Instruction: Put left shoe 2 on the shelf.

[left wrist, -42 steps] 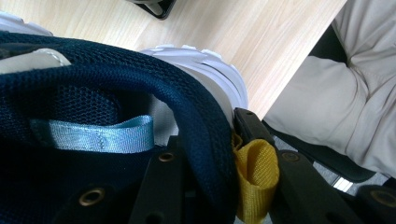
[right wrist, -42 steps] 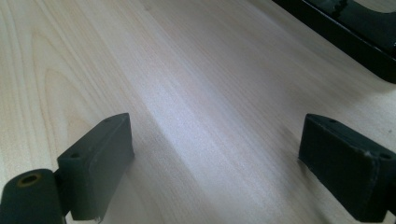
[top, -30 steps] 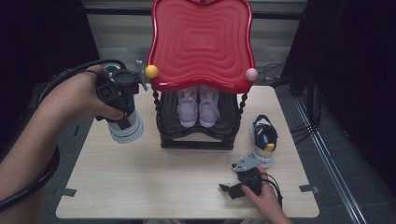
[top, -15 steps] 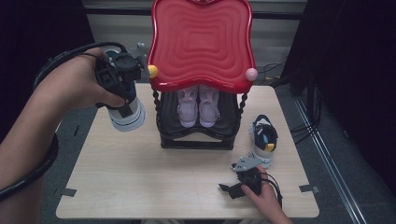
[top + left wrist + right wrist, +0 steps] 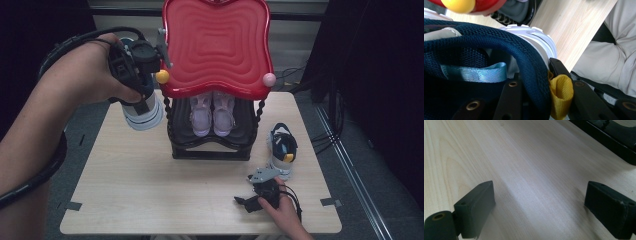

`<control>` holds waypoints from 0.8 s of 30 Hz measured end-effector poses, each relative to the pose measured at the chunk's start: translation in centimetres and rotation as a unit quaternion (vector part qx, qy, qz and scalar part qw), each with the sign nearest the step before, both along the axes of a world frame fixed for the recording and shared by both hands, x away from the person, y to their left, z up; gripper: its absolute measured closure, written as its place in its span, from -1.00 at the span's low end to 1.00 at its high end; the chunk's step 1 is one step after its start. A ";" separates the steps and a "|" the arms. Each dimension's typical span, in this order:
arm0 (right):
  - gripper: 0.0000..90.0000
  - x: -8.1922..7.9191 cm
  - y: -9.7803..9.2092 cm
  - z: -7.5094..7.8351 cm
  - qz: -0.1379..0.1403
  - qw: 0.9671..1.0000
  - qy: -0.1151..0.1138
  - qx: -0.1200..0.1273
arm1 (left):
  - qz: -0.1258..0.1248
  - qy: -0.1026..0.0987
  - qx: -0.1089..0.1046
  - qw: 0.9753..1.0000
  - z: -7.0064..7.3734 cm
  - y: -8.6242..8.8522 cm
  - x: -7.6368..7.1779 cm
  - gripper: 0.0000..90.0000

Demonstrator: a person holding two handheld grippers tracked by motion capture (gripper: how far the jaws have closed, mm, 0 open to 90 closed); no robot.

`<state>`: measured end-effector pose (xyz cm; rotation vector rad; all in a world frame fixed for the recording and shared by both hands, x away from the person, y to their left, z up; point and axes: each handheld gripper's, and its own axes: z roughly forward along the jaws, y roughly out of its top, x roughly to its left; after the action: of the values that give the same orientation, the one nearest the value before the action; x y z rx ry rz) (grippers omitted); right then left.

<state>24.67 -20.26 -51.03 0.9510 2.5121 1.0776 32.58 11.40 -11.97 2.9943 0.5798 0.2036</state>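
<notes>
My left gripper (image 5: 135,62) hangs in the air at the left corner of the rack's red wavy top (image 5: 217,45), shut on a navy and white sneaker (image 5: 144,112) that dangles sole-down. In the left gripper view the jaws pinch the navy mesh heel collar (image 5: 499,47), one inside the shoe and one outside by the yellow pull tab (image 5: 560,92). A matching sneaker (image 5: 282,147) stands on the table right of the rack. My right gripper (image 5: 250,202) rests near the table's front edge, open, with bare wood between its jaws (image 5: 539,205).
The black shoe rack (image 5: 210,150) stands mid-table with a pair of lilac shoes (image 5: 212,112) on its shelf. A yellow ball (image 5: 162,76) and a pink ball (image 5: 269,79) cap the red top's corners. Bare wooden table (image 5: 130,180) lies at front left.
My left gripper has carried the sneaker upward and farther from the person, closer to the red top's left corner. The right gripper has stayed put.
</notes>
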 end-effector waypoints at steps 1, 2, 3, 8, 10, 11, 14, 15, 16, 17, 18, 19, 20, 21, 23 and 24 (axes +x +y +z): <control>-0.81 0.0 0.0 0.0 0.000 1.000 0.000 0.000 | 0.002 -0.003 -0.005 1.000 0.2 -0.2 -0.1 0.63; -0.81 0.0 0.0 0.0 0.000 1.000 0.000 0.000 | 0.002 -0.006 -0.006 1.000 0.4 -0.3 -0.2 0.63; -0.81 0.0 0.0 0.0 0.000 1.000 0.000 0.000 | -0.002 -0.007 -0.002 1.000 0.6 -0.4 -0.2 0.63; -0.81 0.1 0.0 0.0 0.003 1.000 -0.002 -0.001 | -0.010 -0.017 0.001 1.000 1.5 -1.3 -0.4 0.63; -0.81 0.1 0.0 0.0 0.003 1.000 -0.002 -0.001 | -0.012 -0.020 0.001 1.000 1.8 -1.7 -0.4 0.62; -0.81 0.1 0.0 0.0 0.003 1.000 -0.002 -0.001 | -0.009 -0.023 -0.003 1.000 1.9 -1.9 -0.5 0.62; -0.81 0.1 0.0 0.0 0.003 1.000 -0.002 -0.001 | -0.017 -0.024 0.000 1.000 2.4 -2.3 -0.7 0.62; -0.81 0.1 0.0 0.0 0.003 1.000 -0.002 -0.001 | -0.019 -0.026 0.000 0.999 2.5 -2.4 -0.7 0.63; -0.81 0.1 0.0 0.0 0.003 1.000 -0.002 -0.001 | -0.021 -0.027 0.004 0.999 2.8 -2.5 -0.7 0.62; -0.81 0.1 0.0 0.0 0.003 1.000 -0.002 -0.002 | -0.015 -0.033 -0.004 0.999 2.9 -2.6 -0.8 0.62; -0.81 0.1 0.0 0.0 0.003 1.000 -0.002 -0.001 | -0.021 -0.036 0.001 0.999 3.1 -2.8 -0.8 0.62; -0.81 0.1 0.0 0.0 0.003 1.000 -0.002 -0.001 | -0.019 -0.041 0.001 0.999 3.2 -2.9 -0.8 0.62; -0.81 0.1 0.0 0.0 0.003 1.000 -0.002 -0.001 | -0.018 -0.046 -0.002 0.999 3.3 -3.1 -0.9 0.63; -0.81 0.1 0.0 0.0 0.003 1.000 -0.002 -0.001 | -0.020 -0.049 -0.006 0.999 3.3 -3.4 -0.8 0.62; -0.81 0.1 0.0 0.0 0.003 1.000 -0.002 -0.001 | -0.026 -0.053 -0.009 0.998 3.4 -3.9 -0.7 0.63; -0.81 0.2 0.0 0.0 0.004 1.000 -0.003 -0.001 | -0.034 -0.057 -0.009 0.998 3.5 -4.1 -0.6 0.62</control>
<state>24.84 -20.26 -51.06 0.9378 2.5138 1.0779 31.95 7.27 -8.50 2.9560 0.4665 0.3594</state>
